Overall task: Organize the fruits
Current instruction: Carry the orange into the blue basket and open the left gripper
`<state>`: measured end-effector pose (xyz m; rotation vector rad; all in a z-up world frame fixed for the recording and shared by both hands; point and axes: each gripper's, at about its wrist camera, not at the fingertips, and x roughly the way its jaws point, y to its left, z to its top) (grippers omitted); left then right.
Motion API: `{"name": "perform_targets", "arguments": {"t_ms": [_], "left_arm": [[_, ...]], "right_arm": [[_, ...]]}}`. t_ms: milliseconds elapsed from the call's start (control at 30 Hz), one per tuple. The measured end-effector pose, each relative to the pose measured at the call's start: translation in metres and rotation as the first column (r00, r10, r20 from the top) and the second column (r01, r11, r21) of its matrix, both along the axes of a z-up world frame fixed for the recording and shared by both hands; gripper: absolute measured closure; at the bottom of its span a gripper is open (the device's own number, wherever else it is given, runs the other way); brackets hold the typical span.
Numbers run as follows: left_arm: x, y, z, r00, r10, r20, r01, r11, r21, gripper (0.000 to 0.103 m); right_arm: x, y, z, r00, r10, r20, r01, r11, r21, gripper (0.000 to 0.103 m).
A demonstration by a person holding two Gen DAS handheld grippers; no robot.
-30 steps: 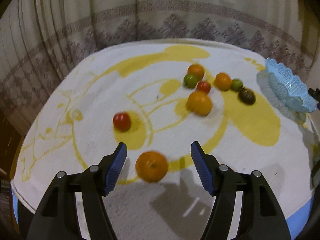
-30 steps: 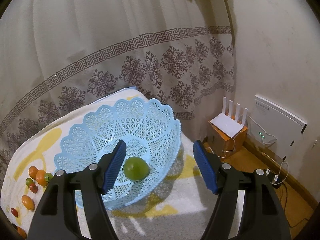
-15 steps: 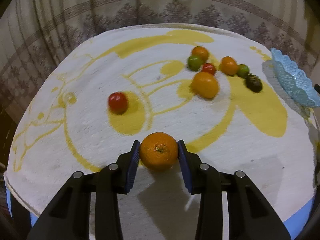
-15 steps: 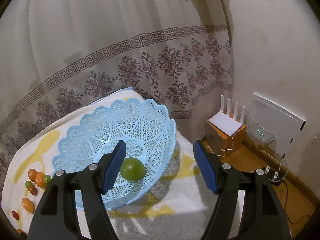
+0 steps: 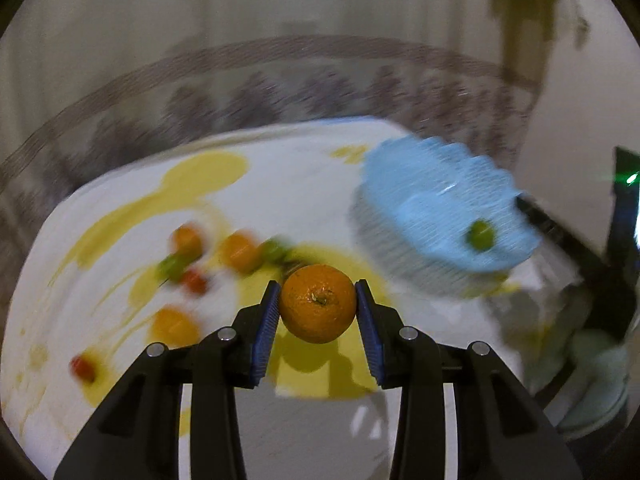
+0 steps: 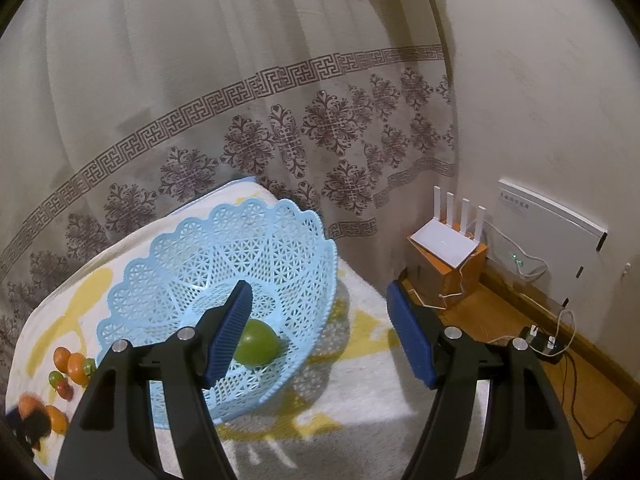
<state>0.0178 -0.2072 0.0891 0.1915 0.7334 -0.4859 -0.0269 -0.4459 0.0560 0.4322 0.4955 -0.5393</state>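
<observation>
My left gripper [image 5: 317, 283] is shut on an orange [image 5: 318, 306] and holds it above the white and yellow cloth [image 5: 288, 192]. To its upper right sits the light blue lattice basket [image 5: 432, 208] with one green fruit [image 5: 480, 235] inside. Several orange, green and red fruits [image 5: 240, 250] lie blurred on the cloth to the left. My right gripper [image 6: 319, 285] is open at the basket [image 6: 280, 248]. Its left finger is over the bowl beside the green fruit [image 6: 258, 344], and its right finger is outside the rim.
A patterned curtain [image 6: 280, 128] hangs right behind the table. On the floor at the right stand a white router [image 6: 446, 246] on an orange box, a wall panel and a power strip [image 6: 540, 340] with cables. More fruits [image 6: 74, 366] lie left of the basket.
The left gripper closed on the orange, lifted it off the cloth and swung right, bringing the basket into its view. The right gripper stayed put.
</observation>
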Motion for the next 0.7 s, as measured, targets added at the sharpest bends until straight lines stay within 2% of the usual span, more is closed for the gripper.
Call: {"name": "perform_targets", "arguments": {"t_ms": [133,267,567,633,667,700], "left_arm": [[0.010,-0.042,0.007,0.996,-0.091,-0.005,0.090,0.995,-0.044,0.065],[0.019,-0.074,0.003,0.990,-0.138,0.002,0.138,0.989,-0.045,0.065],[0.037,-0.094,-0.018,0.991,-0.127,-0.044,0.125,0.991,-0.039,0.063],[0.040,-0.092,-0.020,0.991,-0.120,-0.051,0.118,0.992,-0.041,0.051],[0.039,-0.090,-0.018,0.993,-0.111,-0.033,0.110,0.993,-0.045,0.035],[0.037,-0.087,-0.014,0.996,-0.093,-0.004,0.092,0.995,-0.046,0.033]], "right_arm": [[0.000,-0.002,-0.001,1.000,-0.010,-0.003,0.010,1.000,0.010,0.032],[-0.001,-0.008,0.000,1.000,-0.027,0.000,0.027,0.999,0.021,0.032],[-0.005,-0.012,0.000,0.998,-0.058,0.010,0.058,0.998,0.028,0.032],[-0.005,-0.013,0.000,0.998,-0.062,0.012,0.062,0.998,0.030,0.032],[-0.006,-0.013,0.000,0.998,-0.066,0.014,0.066,0.997,0.030,0.032],[-0.006,-0.013,0.000,0.998,-0.069,0.015,0.069,0.997,0.031,0.032]]}}
